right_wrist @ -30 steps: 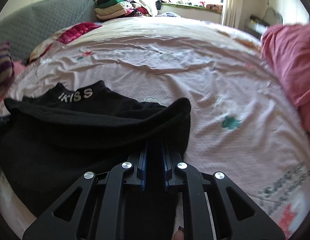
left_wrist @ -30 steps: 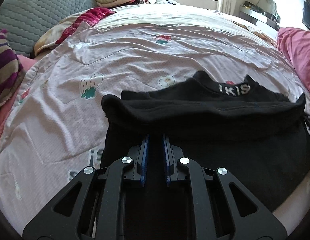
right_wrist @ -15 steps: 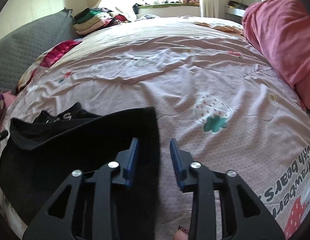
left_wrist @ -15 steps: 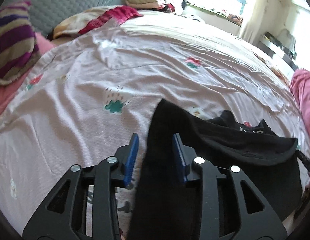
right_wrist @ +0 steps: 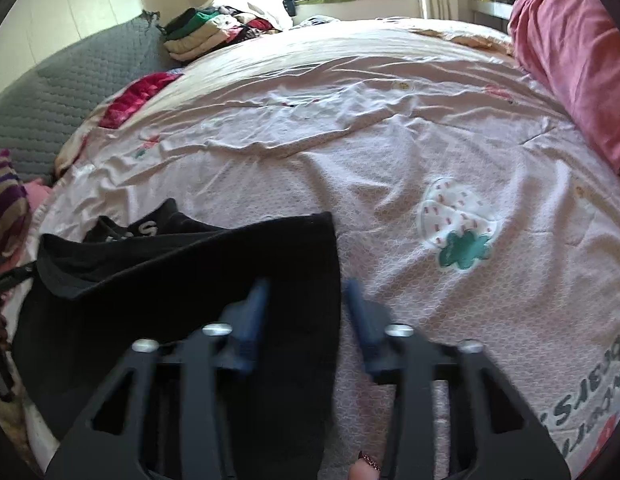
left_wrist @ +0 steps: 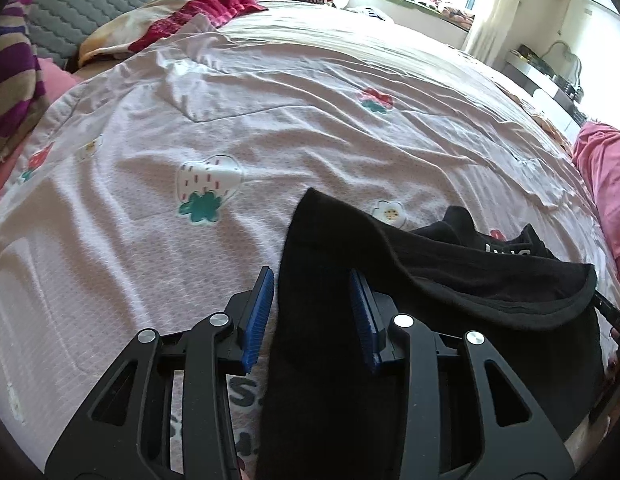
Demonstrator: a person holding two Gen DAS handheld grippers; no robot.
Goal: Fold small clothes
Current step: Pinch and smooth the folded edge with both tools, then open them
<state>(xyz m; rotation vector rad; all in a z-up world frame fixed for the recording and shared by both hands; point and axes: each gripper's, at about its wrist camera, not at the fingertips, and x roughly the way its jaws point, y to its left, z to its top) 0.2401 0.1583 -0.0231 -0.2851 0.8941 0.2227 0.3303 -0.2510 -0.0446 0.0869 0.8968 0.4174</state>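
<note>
1. Pink bedsheet (left_wrist: 270, 132) with strawberry and flower prints covers a wide bed; a grey quilted headboard (left_wrist: 90, 0) and a stack of folded clothes (right_wrist: 198, 36) sit at the far end, with a pink blanket (right_wrist: 570, 52) bunched along one side.
2. Near the front edge of the bed lies the black garment (left_wrist: 450, 280), folded over on itself, with white lettering on a band (left_wrist: 506, 248) at its far side.
3. One folded corner points away from the left gripper (left_wrist: 312, 312), whose blue-padded jaws stand apart with the cloth lying between them, not pinched.
4. In the right wrist view the right gripper (right_wrist: 306, 316) is blurred, but its jaws are clearly spread, straddling the garment's right edge (right_wrist: 334, 280); nothing is clamped.
5. The fabric looks soft, light and limp, probably a knit: it drapes into loose rolls and would sag wherever it is unsupported, so a single-point lift would likely let the fold fall open.
6. Sensible holds appear to be the two near corners or the hemmed edge (left_wrist: 510, 312), where the stitched border gives the pads something thicker to bite.
7. The upper layer sits unevenly, so the fold seems only partly finished and may need smoothing.
</note>
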